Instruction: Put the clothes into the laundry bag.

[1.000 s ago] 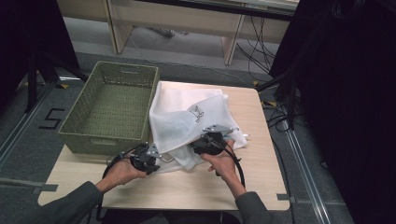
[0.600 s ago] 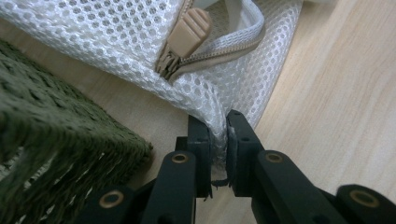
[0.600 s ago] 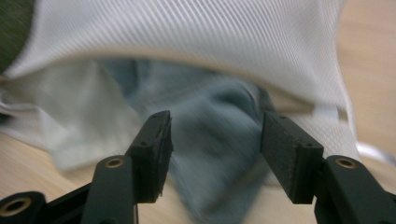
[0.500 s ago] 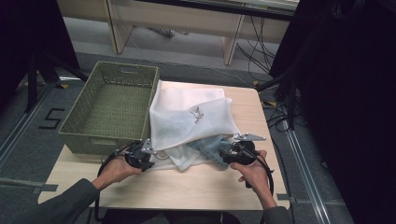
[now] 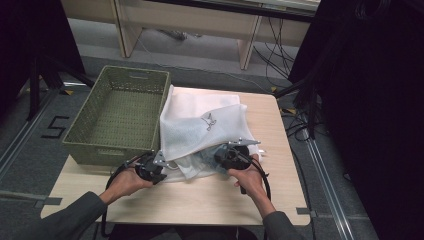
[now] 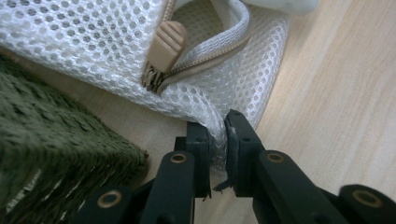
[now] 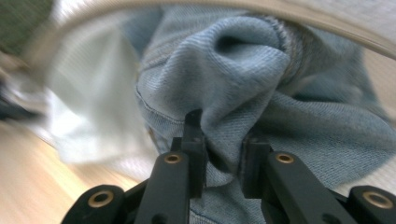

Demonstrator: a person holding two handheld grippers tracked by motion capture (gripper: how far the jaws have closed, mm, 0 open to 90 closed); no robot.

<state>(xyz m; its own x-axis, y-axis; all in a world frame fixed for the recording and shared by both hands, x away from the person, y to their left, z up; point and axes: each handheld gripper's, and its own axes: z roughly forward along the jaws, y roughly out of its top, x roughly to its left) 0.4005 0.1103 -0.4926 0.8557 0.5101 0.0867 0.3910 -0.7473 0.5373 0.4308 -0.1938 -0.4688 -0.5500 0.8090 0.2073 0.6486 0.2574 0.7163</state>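
Denim [image 7: 261,93], pale blue and bunched in soft folds, sits in the mouth of the white mesh bag [image 5: 200,127] on the table [image 5: 200,200], pinched by the right gripper [image 7: 219,154] whose jaws have just been closing, while the left gripper [image 6: 217,149] clamps the bag's corner.

White mesh bag [image 5: 200,127], faded blue denim [image 7: 280,93], olive-green woven basket [image 5: 120,112].
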